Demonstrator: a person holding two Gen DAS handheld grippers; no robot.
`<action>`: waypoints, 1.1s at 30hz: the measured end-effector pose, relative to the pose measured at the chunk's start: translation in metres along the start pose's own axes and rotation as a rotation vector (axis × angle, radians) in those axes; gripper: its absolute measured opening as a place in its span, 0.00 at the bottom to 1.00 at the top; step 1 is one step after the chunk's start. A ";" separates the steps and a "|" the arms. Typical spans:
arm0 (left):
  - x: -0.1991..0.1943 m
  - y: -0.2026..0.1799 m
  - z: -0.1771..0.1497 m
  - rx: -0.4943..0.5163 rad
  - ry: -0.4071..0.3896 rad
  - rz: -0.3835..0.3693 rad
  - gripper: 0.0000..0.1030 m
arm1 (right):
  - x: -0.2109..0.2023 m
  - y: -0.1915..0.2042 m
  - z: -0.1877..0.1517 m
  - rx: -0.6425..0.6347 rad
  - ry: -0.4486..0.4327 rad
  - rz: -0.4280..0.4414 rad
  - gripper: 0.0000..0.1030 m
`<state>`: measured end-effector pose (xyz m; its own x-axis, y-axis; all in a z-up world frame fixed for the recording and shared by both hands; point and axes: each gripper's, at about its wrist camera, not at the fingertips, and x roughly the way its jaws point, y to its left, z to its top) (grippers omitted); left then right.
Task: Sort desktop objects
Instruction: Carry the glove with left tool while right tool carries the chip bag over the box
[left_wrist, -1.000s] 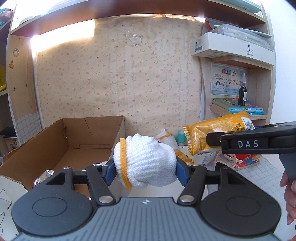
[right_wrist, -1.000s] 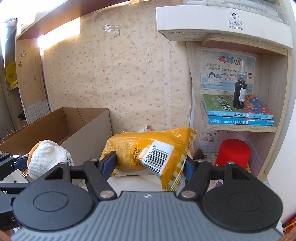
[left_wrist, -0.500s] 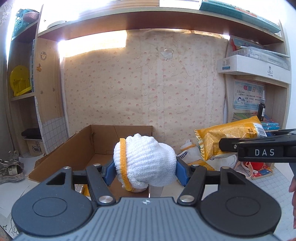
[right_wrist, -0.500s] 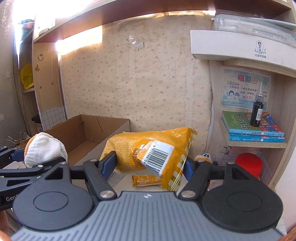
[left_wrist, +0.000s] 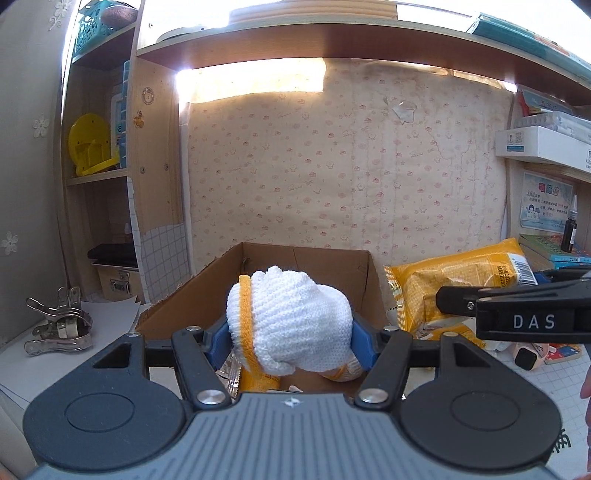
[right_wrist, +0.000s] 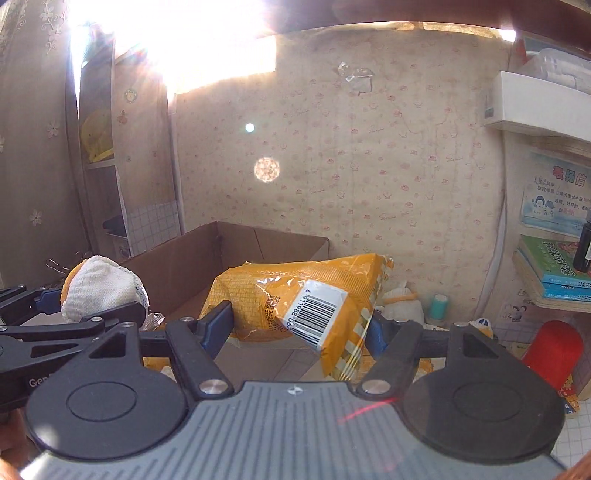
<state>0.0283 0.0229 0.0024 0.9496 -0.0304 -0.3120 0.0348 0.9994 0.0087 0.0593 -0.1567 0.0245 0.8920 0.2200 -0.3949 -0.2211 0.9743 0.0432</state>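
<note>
**Both loads heading for the box**

Left gripper (left_wrist: 290, 339) is clamping a white glove (left_wrist: 291, 321) over the cardboard box (left_wrist: 306, 258); right gripper (right_wrist: 301, 326) is pinching a yellow snack bag (right_wrist: 295, 291) alongside. Neither is dropped yet, and clutter is waiting by the wall

We note a back wall (left_wrist: 343, 177) papered in pale beige with small pink motifs. Above the wall runs a dark wooden shelf (left_wrist: 332, 44); strong daylight glares just under it at the wall's upper left. Left of the wall stands a light wood shelving unit (left_wrist: 155, 147). Right of the wall, another shelf unit (right_wrist: 546, 206) carries a poster.
</note>
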 end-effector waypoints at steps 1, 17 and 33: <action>0.001 0.004 0.000 -0.002 0.004 0.006 0.64 | 0.003 0.004 0.001 -0.003 0.002 0.007 0.68; 0.033 0.046 -0.005 -0.029 0.058 0.080 0.64 | 0.054 0.045 0.010 -0.038 0.054 0.078 0.68; 0.074 0.054 0.006 -0.027 0.087 0.105 0.64 | 0.105 0.050 0.019 -0.029 0.097 0.070 0.68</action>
<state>0.1023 0.0743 -0.0140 0.9170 0.0754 -0.3916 -0.0732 0.9971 0.0204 0.1494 -0.0843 0.0029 0.8319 0.2805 -0.4788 -0.2945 0.9545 0.0475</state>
